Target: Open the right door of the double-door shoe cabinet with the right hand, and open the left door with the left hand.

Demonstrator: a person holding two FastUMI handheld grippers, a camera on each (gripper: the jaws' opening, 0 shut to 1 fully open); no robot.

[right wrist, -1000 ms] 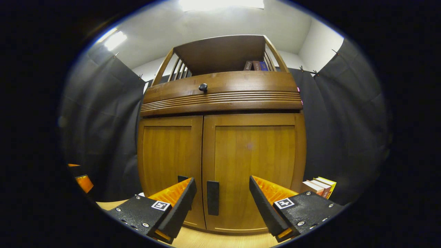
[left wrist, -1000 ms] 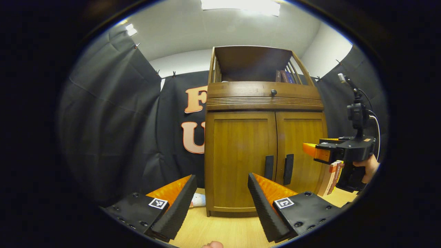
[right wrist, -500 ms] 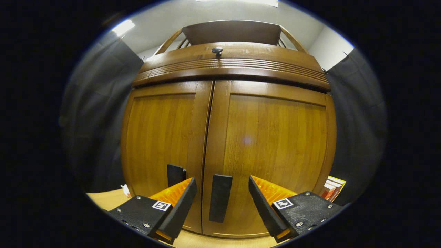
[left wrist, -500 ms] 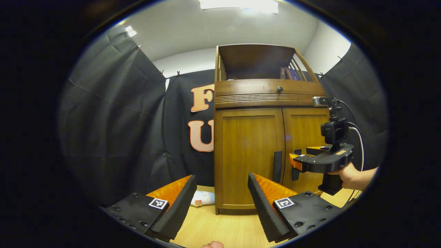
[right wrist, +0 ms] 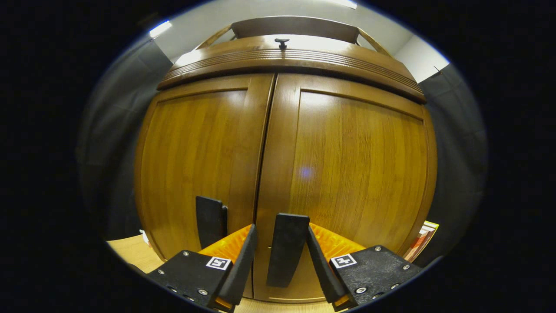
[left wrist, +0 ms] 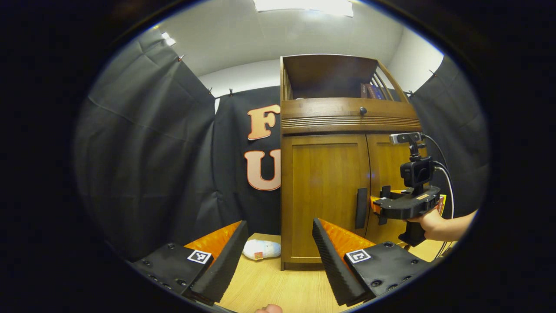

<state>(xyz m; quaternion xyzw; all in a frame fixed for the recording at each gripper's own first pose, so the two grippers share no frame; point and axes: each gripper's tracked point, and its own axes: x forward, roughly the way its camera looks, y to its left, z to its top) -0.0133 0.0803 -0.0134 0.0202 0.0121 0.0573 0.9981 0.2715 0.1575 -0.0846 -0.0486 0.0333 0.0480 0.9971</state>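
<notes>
Both doors are closed. The right tool [right wrist: 278, 261] has its fingers narrow around the right handle [right wrist: 284, 248], maybe not pressing. The left tool [left wrist: 278, 256] is wide, well apart from the left handle [left wrist: 361, 208] ahead.

Perhaps narrow gaps beside right handle [right wrist: 282, 248]

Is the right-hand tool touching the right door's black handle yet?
Cannot tell. In the right gripper view the handle stands between the fingers of the right tool: a gap shows beside one, while the other overlaps its edge.
</notes>
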